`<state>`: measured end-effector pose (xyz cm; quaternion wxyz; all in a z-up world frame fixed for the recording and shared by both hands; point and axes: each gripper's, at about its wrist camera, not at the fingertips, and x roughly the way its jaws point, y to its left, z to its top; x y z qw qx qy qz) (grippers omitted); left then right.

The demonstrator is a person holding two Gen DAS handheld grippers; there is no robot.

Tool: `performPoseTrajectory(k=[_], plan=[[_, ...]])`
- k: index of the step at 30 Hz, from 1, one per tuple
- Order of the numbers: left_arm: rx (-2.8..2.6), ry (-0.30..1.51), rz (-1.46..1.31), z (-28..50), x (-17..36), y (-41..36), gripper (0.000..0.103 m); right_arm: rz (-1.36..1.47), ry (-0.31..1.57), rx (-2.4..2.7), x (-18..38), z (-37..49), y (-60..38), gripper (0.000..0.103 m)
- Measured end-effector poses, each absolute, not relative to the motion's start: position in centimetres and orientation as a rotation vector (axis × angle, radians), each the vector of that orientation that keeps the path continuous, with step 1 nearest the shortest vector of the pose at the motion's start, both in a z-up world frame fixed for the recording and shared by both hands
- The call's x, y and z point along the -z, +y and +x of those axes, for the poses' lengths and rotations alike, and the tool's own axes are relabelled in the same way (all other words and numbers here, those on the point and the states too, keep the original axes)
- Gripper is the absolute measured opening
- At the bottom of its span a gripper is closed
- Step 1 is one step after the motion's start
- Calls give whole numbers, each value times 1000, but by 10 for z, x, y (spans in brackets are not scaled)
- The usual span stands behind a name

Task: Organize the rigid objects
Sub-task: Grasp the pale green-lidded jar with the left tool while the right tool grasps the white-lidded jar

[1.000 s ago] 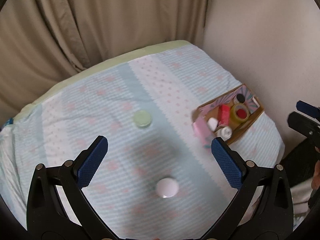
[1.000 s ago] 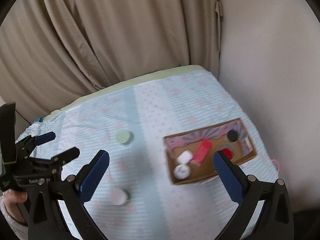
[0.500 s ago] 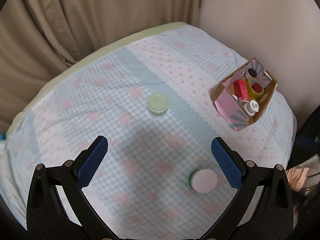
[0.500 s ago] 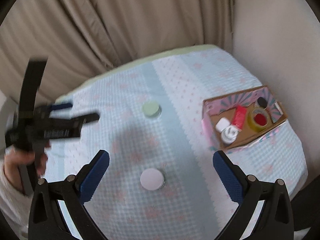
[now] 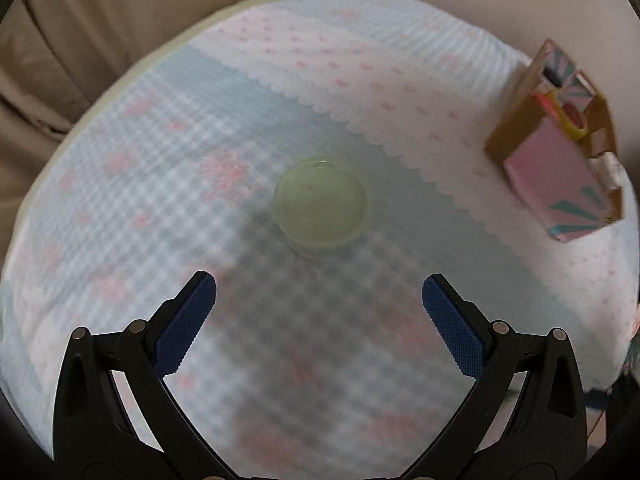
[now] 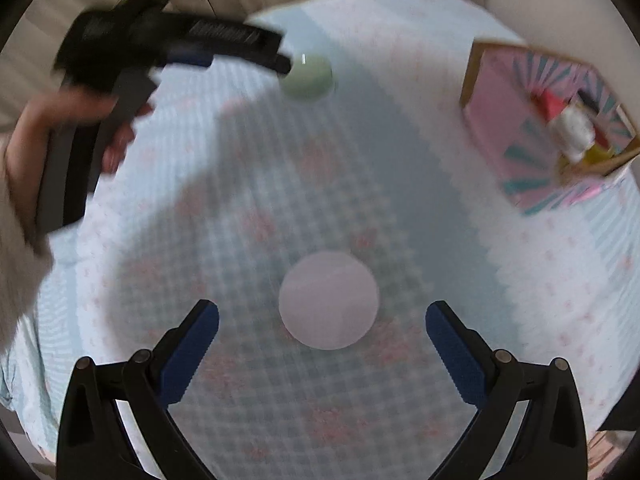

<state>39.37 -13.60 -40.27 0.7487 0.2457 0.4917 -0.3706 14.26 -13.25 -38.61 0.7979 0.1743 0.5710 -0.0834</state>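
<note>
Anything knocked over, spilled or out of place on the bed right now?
Nothing spilled or tipped. Only two jars sit loose on the cloth outside the box: the green-lidded jar ahead of the left gripper, and the white-lidded jar ahead of the right gripper.

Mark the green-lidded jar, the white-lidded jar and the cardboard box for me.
green-lidded jar [image 5: 320, 204]: left wrist view, centre of its lid.
white-lidded jar [image 6: 328, 300]: right wrist view, centre of its lid.
cardboard box [image 6: 494, 120]: right wrist view, its pink outer side wall.
</note>
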Motion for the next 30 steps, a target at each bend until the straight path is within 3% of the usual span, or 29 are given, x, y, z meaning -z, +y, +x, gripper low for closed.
performPoseTrajectory(k=[6,9,10,11,13,14,25,30], plan=[[835,1083,560,411,440,-157,102,374,1300,192,429,161,-129,103],[846,1069,560,416,447,-165,96,372,1324,195,443,170,-131,93],[841,1065,564,418,449,-168,89,372,1335,198,446,171,-131,88],[836,1066,567,420,451,-170,76,370,1346,208,450,173,-133,86],[835,1094,560,424,456,-175,68,372,1353,219,452,173,-137,75],[831,1094,559,425,457,-177,68,370,1358,227,453,173,-139,71],[813,1085,589,416,454,-176,67,403,1380,190,450,177,-163,69],[798,1072,542,405,426,-162,67,404,1365,192,429,171,-176,68]])
